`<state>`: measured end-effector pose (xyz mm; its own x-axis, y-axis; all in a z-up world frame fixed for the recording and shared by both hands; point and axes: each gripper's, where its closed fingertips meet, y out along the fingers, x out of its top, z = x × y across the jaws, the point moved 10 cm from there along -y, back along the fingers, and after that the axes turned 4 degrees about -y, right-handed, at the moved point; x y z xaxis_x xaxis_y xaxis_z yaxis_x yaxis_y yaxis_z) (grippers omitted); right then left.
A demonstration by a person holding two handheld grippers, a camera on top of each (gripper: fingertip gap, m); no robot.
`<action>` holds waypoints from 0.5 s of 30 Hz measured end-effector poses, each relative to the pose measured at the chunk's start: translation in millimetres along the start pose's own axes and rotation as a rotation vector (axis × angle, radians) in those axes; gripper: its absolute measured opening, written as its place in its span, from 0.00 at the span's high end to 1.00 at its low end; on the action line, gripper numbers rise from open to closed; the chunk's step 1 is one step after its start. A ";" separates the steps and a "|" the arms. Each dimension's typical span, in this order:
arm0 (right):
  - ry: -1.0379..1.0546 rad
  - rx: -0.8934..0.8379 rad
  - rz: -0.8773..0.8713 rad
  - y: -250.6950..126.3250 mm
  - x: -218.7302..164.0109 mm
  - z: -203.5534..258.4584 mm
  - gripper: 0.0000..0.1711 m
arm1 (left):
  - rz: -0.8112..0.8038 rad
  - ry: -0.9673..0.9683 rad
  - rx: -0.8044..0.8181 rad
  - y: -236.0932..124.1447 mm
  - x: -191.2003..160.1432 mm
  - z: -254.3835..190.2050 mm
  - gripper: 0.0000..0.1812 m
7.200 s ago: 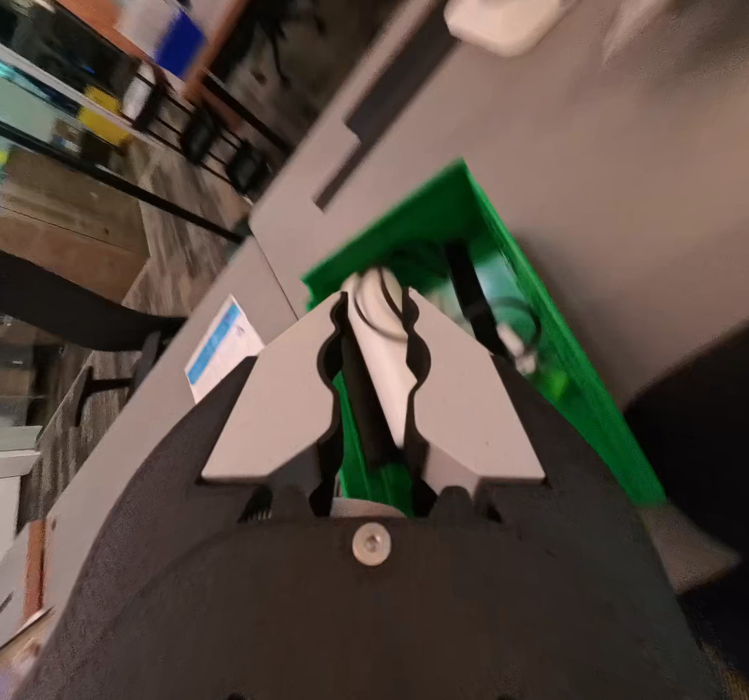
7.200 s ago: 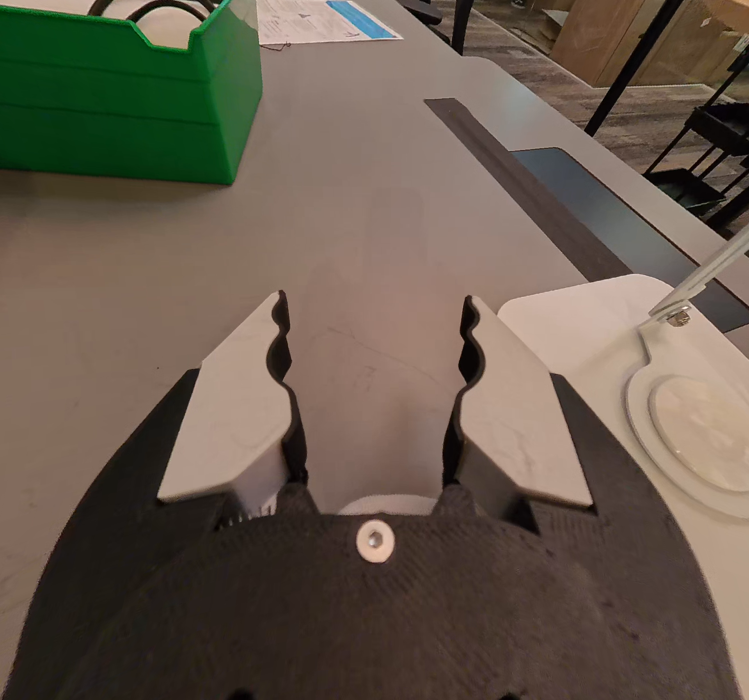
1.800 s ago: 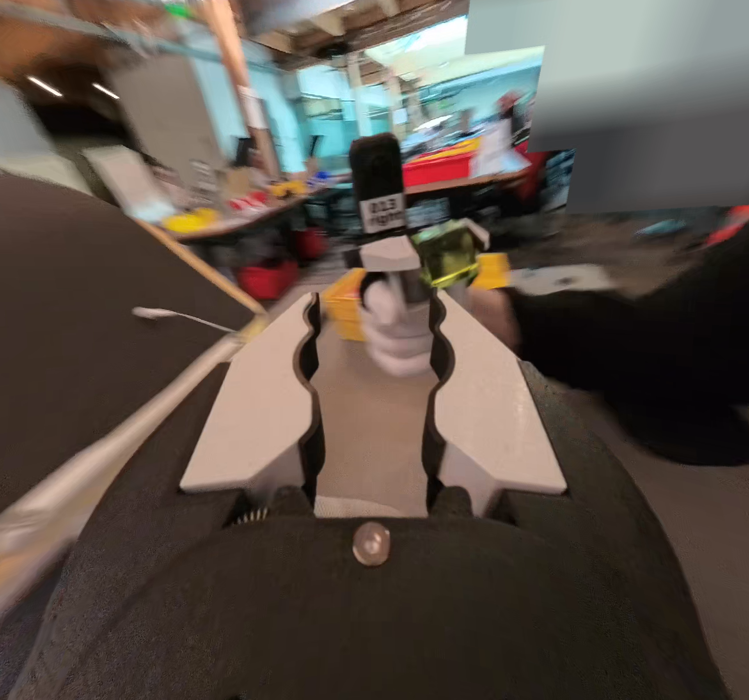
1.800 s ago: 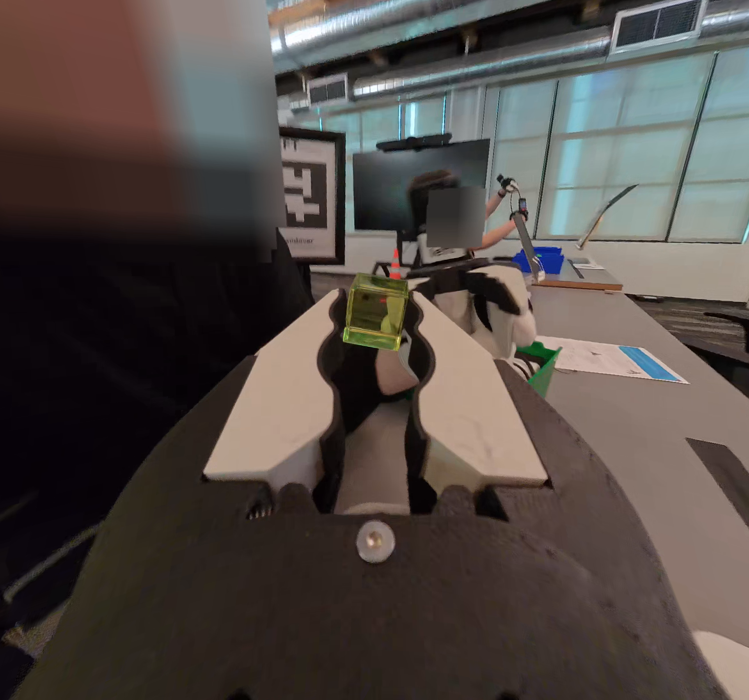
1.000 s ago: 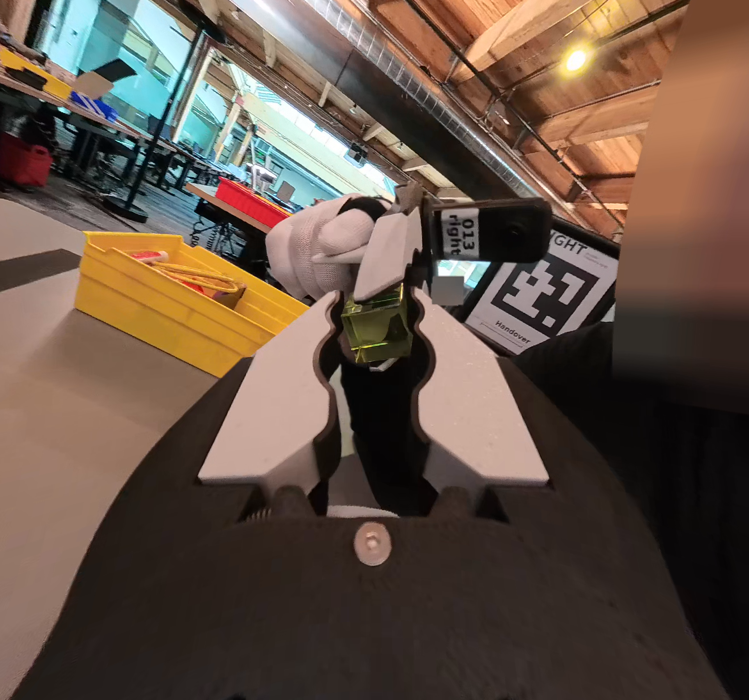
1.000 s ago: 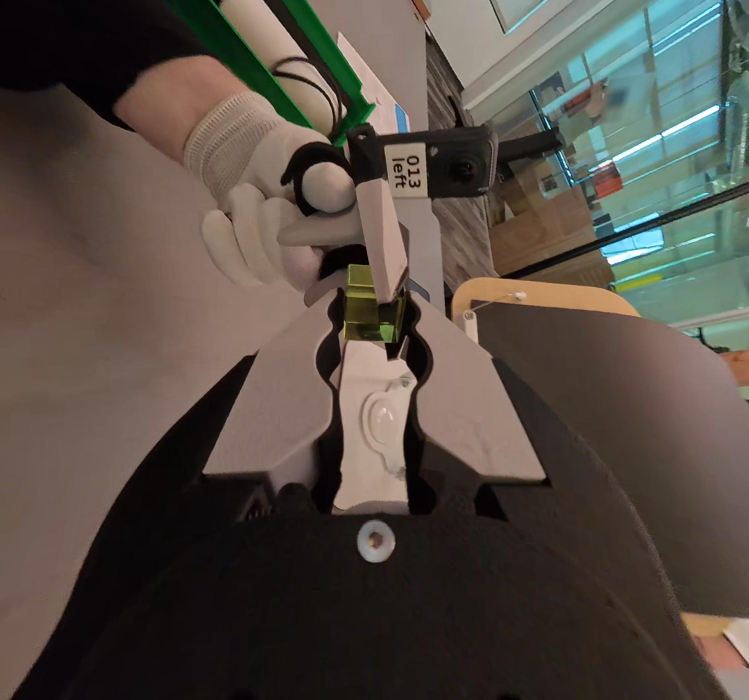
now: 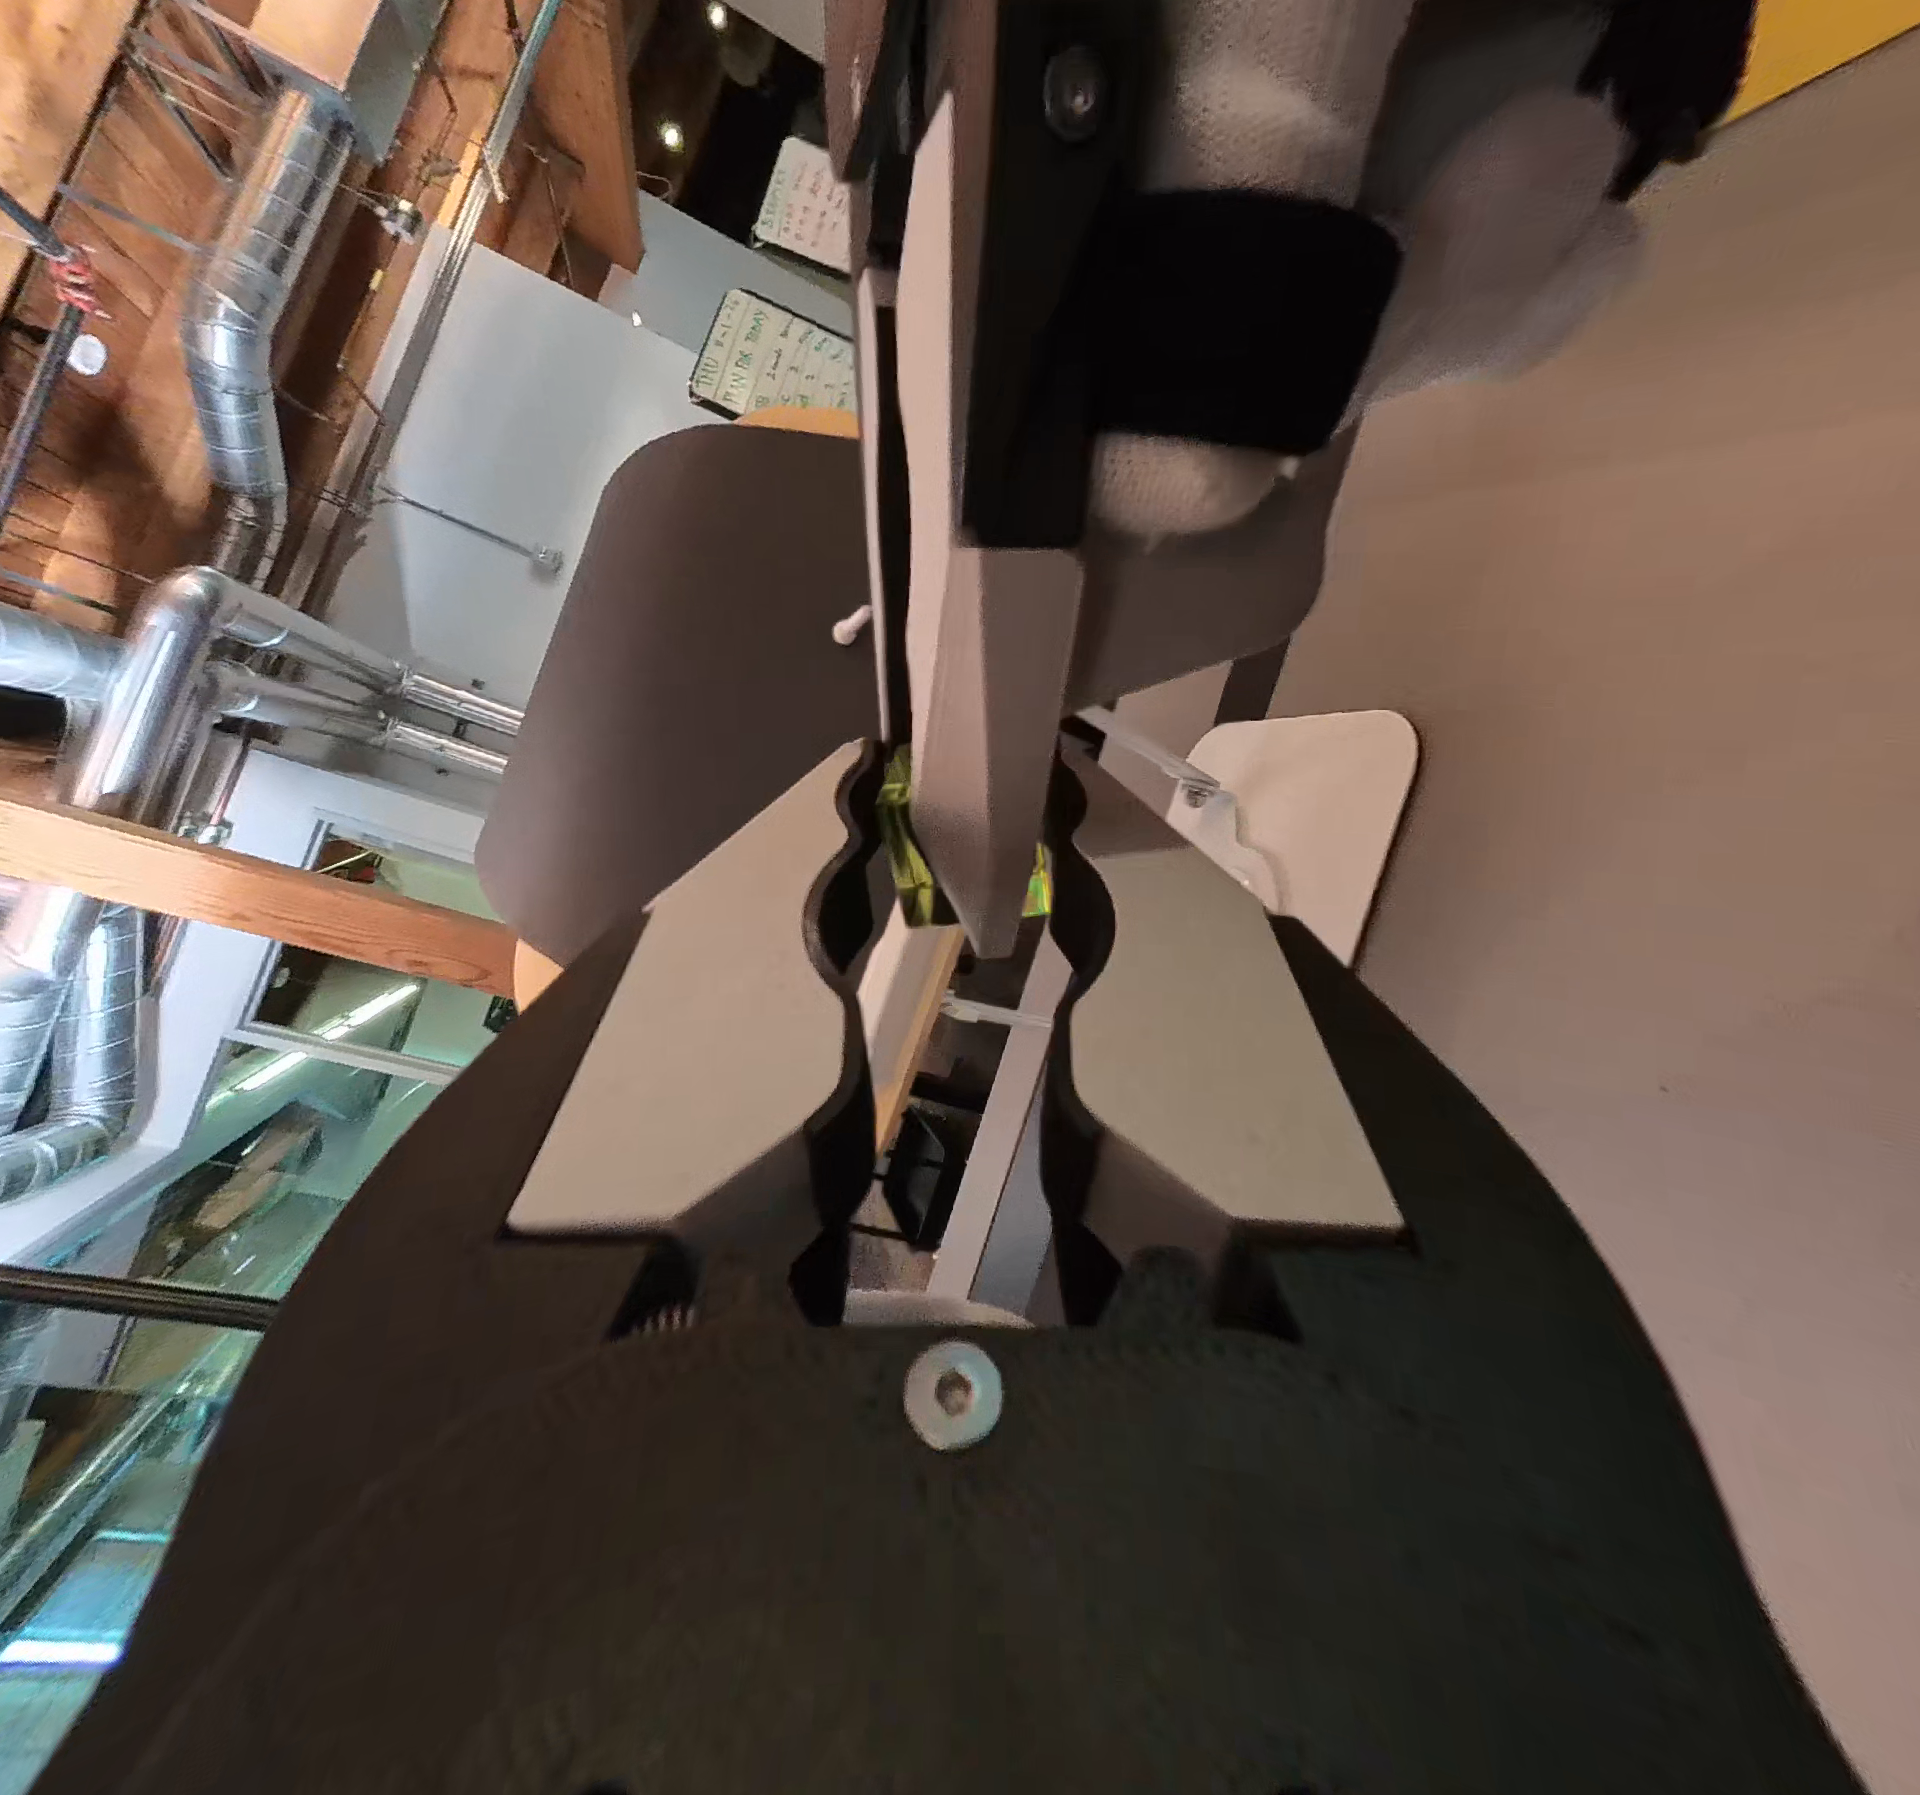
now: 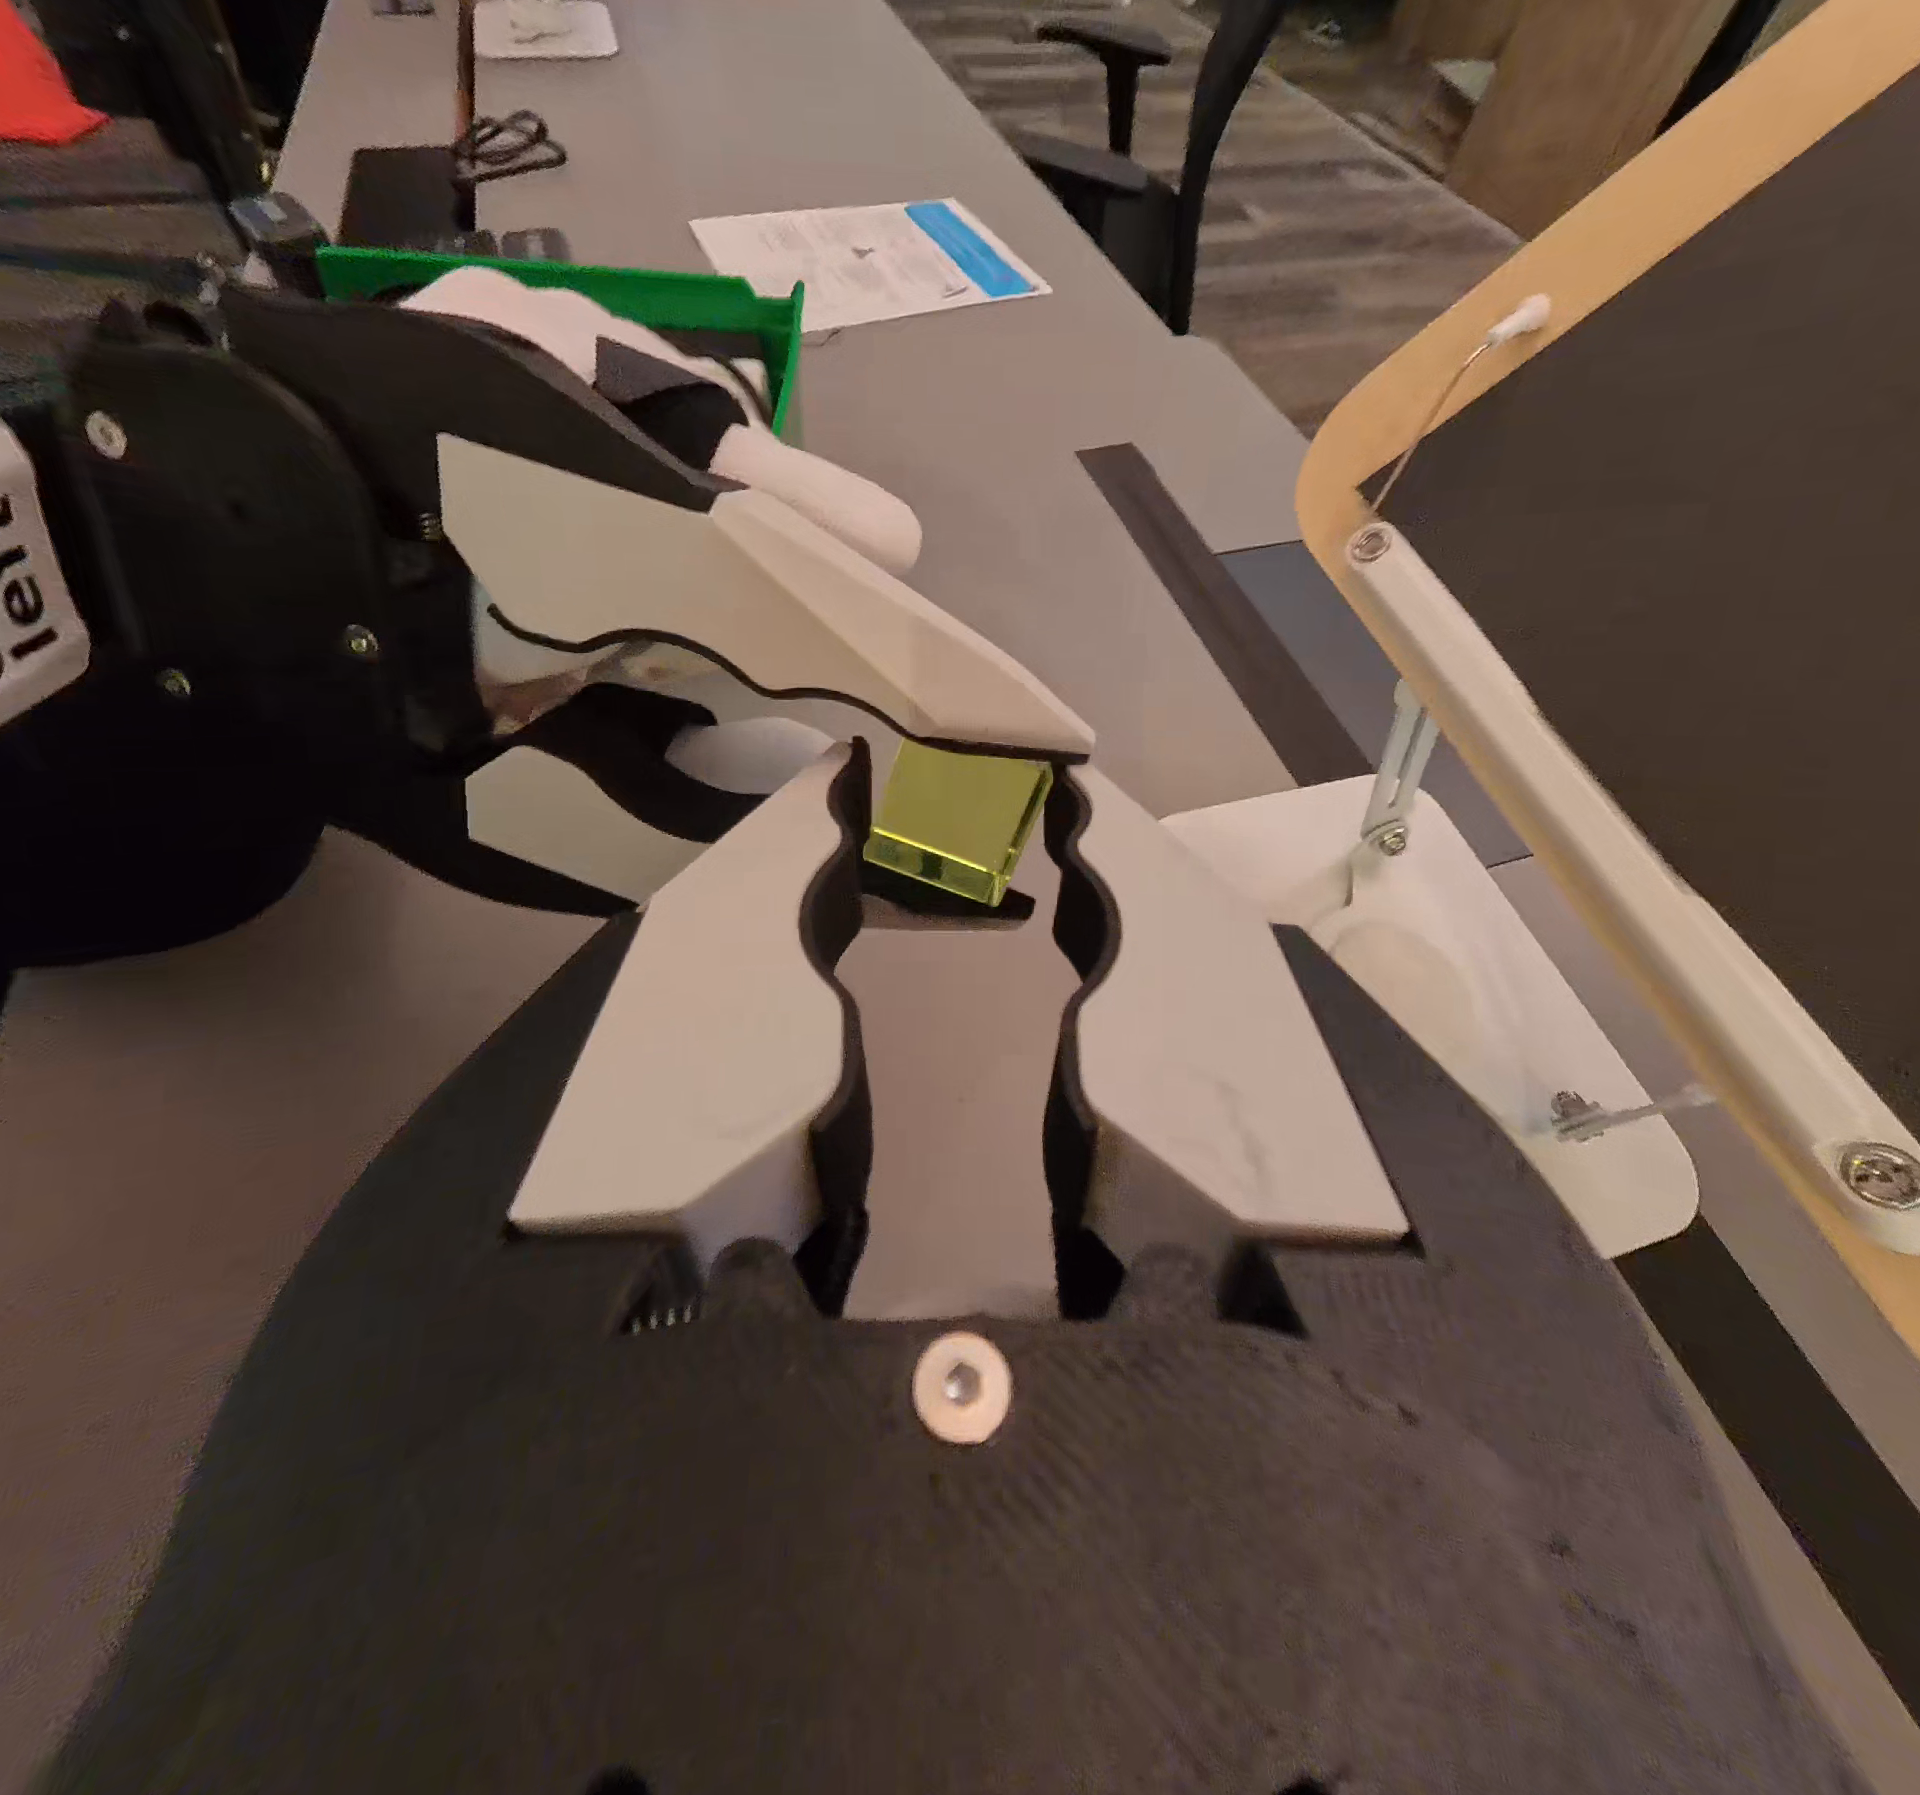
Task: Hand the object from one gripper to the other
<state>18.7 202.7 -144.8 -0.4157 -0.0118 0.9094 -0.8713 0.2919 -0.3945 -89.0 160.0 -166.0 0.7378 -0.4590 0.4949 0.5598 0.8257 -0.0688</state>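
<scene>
Both grippers are showing black textured bodies, pale grey fingers (image 8: 727, 1018) with wavy black pads, and a silver screw (image 8: 961, 1387); a white knit glove (image 8: 821, 498) is covering the hand.

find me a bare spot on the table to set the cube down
Bare grey table lies between the green bin and the black strip, short of the paper sheet. Another bare patch is at near left, beside the left gripper. The right is crowded: white stand base and tilted board.
</scene>
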 end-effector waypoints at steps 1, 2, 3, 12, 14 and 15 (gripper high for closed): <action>0.009 -0.002 -0.013 0.7 0.7 -0.6 0.83 | -0.002 0.000 0.010 0.0 -0.4 0.9 0.84; 0.002 -0.003 -0.027 0.8 1.4 -0.7 0.83 | -0.010 -0.013 0.014 -0.3 -0.7 2.3 0.84; -0.013 -0.006 -0.043 0.5 2.2 -0.7 0.83 | -0.020 -0.031 0.018 -0.7 -0.7 3.7 0.84; -0.245 -0.197 -0.156 -23.4 11.1 -8.2 0.84 | -0.129 -0.601 -0.284 -5.8 -18.2 31.1 0.73; -0.384 -0.292 -0.136 -27.1 12.4 -6.0 0.84 | -0.200 -0.846 -0.431 -6.2 -22.4 37.8 0.72; -0.467 -0.333 -0.122 -27.4 12.7 -3.2 0.84 | -0.241 -0.969 -0.470 -5.5 -25.6 42.2 0.72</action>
<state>38.1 197.6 -122.1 -0.4541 -0.4622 0.7617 -0.8228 0.5455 -0.1594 -126.9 181.1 -141.7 0.0966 0.0301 0.9949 0.8885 0.4479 -0.0998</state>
